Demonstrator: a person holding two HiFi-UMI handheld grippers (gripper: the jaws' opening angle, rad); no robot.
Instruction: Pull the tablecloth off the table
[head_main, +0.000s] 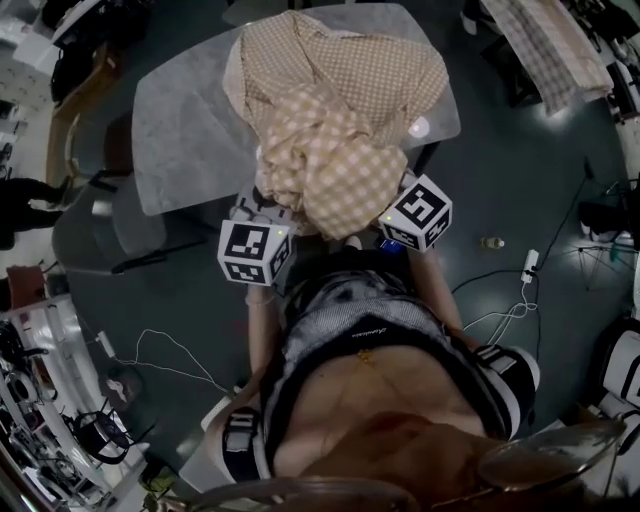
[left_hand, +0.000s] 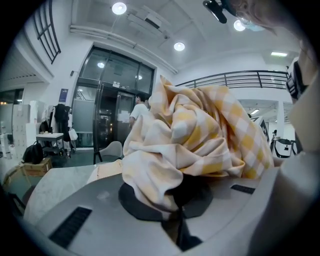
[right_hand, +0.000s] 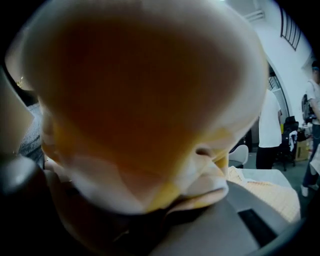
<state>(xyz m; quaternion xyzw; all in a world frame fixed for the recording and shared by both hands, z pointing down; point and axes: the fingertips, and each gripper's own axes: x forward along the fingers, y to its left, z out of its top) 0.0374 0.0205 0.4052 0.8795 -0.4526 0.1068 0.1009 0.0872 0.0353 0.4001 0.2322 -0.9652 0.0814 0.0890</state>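
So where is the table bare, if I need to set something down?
The table is bare across its left side, up to the checked tablecloth. Only a small corner shows at near right. Middle and near edge are crowded with bunched cloth.

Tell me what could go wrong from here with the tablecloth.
1. Much of the tablecloth still lies on the table; it may snag at the edge as it drags off.
2. The bunch fills the view from the right tool, so that side works blind.
3. Cables trail across the floor nearby; stepping back risks a trip.
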